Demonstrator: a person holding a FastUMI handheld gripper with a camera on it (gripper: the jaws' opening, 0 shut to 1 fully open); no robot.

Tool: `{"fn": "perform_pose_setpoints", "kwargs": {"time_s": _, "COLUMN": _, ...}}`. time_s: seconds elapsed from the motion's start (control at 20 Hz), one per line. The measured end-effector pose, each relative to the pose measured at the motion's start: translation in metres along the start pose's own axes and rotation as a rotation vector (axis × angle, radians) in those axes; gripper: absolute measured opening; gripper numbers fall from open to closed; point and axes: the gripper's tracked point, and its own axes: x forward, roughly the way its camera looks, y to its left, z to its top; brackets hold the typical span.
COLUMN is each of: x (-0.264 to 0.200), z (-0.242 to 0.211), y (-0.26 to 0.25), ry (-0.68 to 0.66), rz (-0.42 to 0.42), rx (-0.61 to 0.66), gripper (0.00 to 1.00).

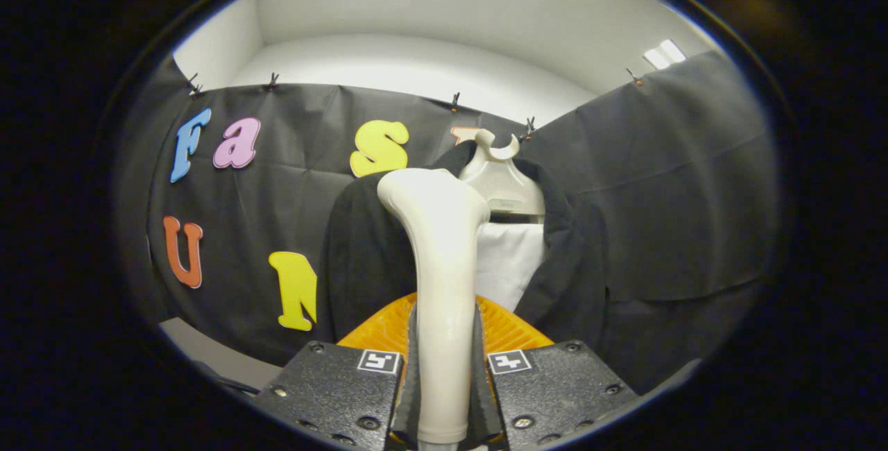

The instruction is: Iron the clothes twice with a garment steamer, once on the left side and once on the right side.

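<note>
Gripper view, grip: the gripper (444, 368) has both fingers pressed against the sides of the cream plastic garment steamer handle (442, 284), which stands upright between them, so the claw is closed around it.
Gripper view, steamer head: the rounded top of the handle bends toward the clothes; its steam face points away from me, and I cannot tell whether it touches the fabric or sits just short of it.
Gripper view, clothes: a dark jacket (361, 257) over a white shirt front (510, 260) hangs on a pale grey plastic hanger with a hook (501, 173), just beyond the steamer, against the black cloth wall (666, 180).
Gripper view, orange part: a ribbed orange piece (378, 329) sits low, just behind the fingers.
Progress, my reading: the steamer is in hand and raised near the collar, roughly mid-garment. Nothing on the cloth shows a finished pass, so I would count both the left and right strokes as possibly left to do.
</note>
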Motion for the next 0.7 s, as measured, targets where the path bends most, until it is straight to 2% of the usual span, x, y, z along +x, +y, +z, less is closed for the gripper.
{"fn": "perform_pose_setpoints", "kwargs": {"time_s": 0.4, "x": -0.007, "z": -0.039, "y": 0.006, "ry": -0.013, "rz": -0.035, "rx": -0.11, "gripper": 0.33}}
{"fn": "perform_pose_setpoints", "kwargs": {"time_s": 0.7, "x": -0.02, "z": -0.087, "y": 0.003, "ry": 0.058, "rz": -0.048, "rx": -0.152, "gripper": 0.33}}
